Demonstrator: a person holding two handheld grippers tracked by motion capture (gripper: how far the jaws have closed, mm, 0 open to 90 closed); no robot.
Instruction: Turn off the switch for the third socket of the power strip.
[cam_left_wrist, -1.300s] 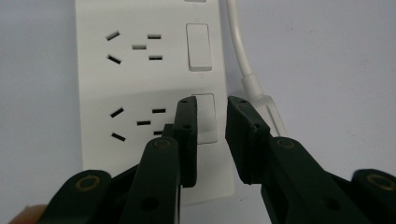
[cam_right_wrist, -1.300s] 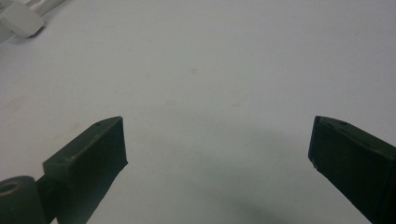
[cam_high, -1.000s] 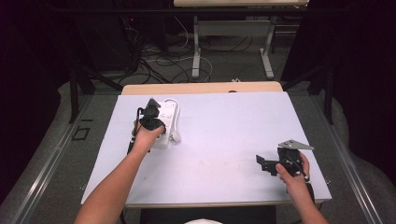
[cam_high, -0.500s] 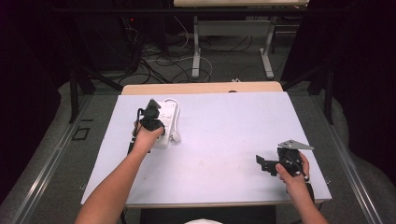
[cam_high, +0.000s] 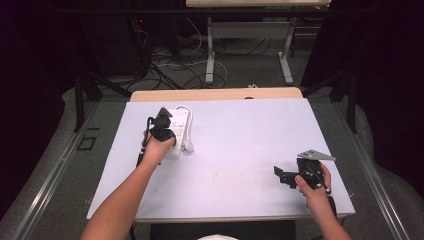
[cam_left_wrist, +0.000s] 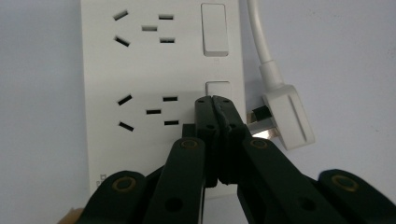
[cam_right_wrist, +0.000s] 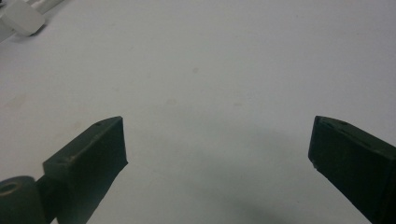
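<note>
Item: white plastic power strip (cam_high: 178, 131), lying flat at the far left of the pale rectangular desk (cam_high: 240, 150), its white moulded plug (cam_left_wrist: 286, 115) resting just beside it. Left tool (cam_left_wrist: 213, 100): hovering over the strip, jaws pressed together, tips sitting at the lower white rocker switch (cam_left_wrist: 217, 88) (contact unclear). Right tool (cam_right_wrist: 217, 144): resting at the near right over bare desk, jaws spread wide, gripping nothing.
</note>
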